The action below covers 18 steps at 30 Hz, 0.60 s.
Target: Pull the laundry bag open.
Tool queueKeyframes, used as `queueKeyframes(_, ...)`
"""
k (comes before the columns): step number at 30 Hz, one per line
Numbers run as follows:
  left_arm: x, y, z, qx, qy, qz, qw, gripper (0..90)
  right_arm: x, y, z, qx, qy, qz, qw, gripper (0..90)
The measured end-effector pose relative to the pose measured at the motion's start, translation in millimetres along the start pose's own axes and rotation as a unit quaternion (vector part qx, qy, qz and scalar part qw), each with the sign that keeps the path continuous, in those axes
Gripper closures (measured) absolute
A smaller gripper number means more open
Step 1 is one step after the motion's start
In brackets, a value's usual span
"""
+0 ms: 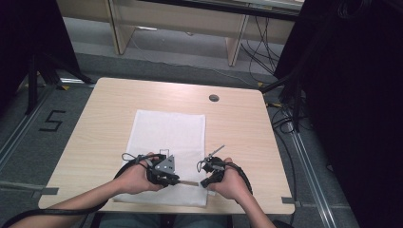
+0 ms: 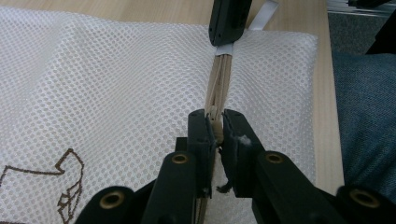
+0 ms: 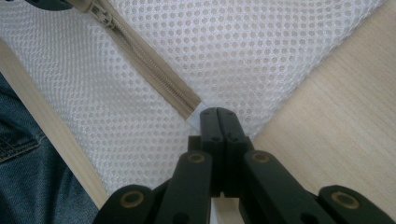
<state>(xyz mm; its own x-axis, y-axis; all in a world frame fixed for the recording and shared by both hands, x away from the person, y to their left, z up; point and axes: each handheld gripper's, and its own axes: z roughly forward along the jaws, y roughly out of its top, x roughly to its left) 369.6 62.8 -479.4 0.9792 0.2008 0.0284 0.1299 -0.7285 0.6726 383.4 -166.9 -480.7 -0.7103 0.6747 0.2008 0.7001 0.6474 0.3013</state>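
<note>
- the zipper (image 3: 154,70) is a tan strip along the near edge of a white mesh laundry bag (image 1: 168,135); the bag lies flat in the middle of the counter (image 1: 237,128), reaching to its near edge.
- the zipper's long axis runs side to side along that near edge, spanning the gap between the two grippers.
- the left gripper (image 2: 215,128) has its jaws nearly closed, pinching the zipper; in the right gripper view a metal slider (image 3: 103,16) sits right by it, though whether the pads hold the slider's pull or just the tape is hard to tell.
- the right gripper (image 3: 217,116) is clamped fully closed on the white tab at the zipper's end, by the bag's near right corner.
- judgement: the left gripper is the one nearer the slider, so it would travel along the zipper line while the right anchors the end and keeps the strip taut.
- a brown line drawing (image 2: 65,182) is printed on the mesh left of the zipper in the left gripper view.
</note>
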Motion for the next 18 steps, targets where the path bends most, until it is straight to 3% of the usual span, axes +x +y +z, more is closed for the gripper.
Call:
queueKeyframes(4, 1.7, -1.9, -1.5, 0.001, 0.002, 0.01, 0.9999, 81.7, 0.1, 0.0, 0.0, 0.0, 0.0, 0.0, 1.0, 90.0)
queueKeyframes(5, 1.2, -2.9, -2.1, -0.005, -0.002, -0.003, 1.0, 81.6, -0.2, -0.1, 0.0, 0.0, 0.0, 0.0, 1.0, 90.0)
queueKeyframes(7, 2.1, -3.0, -3.7, -0.004, -0.001, 0.005, 1.0, 81.6, -0.2, 0.0, 0.0, 0.0, 0.0, 0.0, 1.0, 90.0)
queueKeyframes(10, 0.5, -3.8, -4.2, -0.006, -0.001, -0.006, 1.0, 81.7, -0.2, 0.0, 0.1, 0.0, -0.001, -0.001, 1.0, 90.0)
queueKeyframes(18, 1.7, -5.3, -6.3, -0.006, 0.0, 0.002, 1.0, 81.7, -0.2, -0.2, 0.0, -0.001, 0.001, 0.0, 1.0, 90.0)
